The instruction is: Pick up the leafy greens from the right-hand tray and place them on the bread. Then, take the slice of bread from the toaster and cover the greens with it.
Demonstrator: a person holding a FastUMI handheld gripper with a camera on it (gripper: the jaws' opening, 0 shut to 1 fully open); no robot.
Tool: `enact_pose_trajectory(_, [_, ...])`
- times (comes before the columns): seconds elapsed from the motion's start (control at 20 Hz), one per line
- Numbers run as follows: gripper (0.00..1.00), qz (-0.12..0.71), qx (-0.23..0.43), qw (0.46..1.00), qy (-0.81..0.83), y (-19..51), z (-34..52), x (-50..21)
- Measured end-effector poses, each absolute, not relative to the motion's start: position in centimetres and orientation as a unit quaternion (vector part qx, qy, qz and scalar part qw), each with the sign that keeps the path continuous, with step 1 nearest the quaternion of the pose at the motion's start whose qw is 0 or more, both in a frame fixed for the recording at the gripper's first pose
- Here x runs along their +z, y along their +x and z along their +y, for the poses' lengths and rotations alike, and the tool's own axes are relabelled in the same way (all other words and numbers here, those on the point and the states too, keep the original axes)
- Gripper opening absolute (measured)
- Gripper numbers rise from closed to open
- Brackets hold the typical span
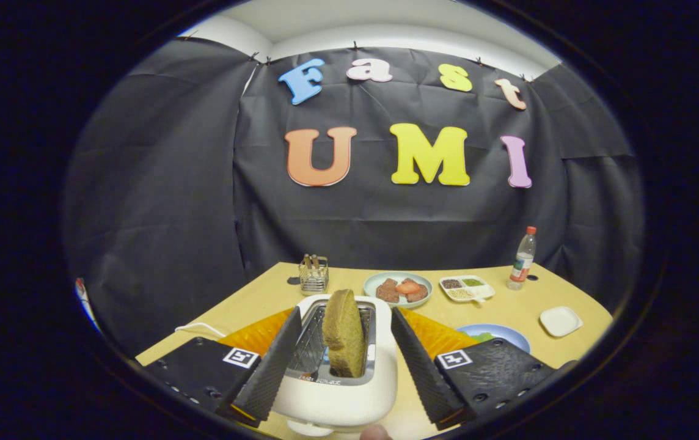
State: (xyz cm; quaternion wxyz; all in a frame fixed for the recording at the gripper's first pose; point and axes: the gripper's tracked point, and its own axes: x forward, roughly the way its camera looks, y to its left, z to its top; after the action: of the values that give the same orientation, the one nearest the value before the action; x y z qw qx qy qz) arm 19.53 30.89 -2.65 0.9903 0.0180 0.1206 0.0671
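Observation:
A brown bread slice [344, 332] stands upright in the slot of a white toaster [337, 391], leaning a little. My gripper [346, 360] is open, hovering over the toaster with one finger on each side of the slice and clear gaps between; neither finger [271, 366] touches it. Just right of the right finger, a blue plate [505, 333] holds leafy greens [483, 337], mostly hidden by the gripper body. An orange mat [435, 333] lies under the toaster area.
Beyond the toaster sit a pale plate [398, 287] with brown pieces and a red slice, a wire holder [314, 274], a divided white dish [467, 288], a water bottle [522, 258] and a small white dish [560, 321]. A white cable [200, 329] runs off left.

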Motion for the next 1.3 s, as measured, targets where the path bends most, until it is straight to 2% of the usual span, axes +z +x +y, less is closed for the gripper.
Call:
enact_pose_trajectory(0.25, [0.63,0.176,0.067,0.982,0.023,20.6,31.3,-4.8])
enact_pose_trajectory(0.5, [0.35,0.192,0.049,0.979,0.035,21.4,30.2,-5.5])
enact_pose_trajectory(0.55, [0.18,0.193,0.051,0.979,0.038,21.5,30.2,-5.5])
enact_pose_trajectory(0.6, [0.17,0.192,0.052,0.979,0.042,21.5,30.2,-5.3])
enact_pose_trajectory(0.65, [0.11,0.191,0.056,0.979,0.05,21.5,30.1,-5.3])
enact_pose_trajectory(1.3, [0.11,0.114,0.091,0.98,0.139,20.2,24.6,4.4])
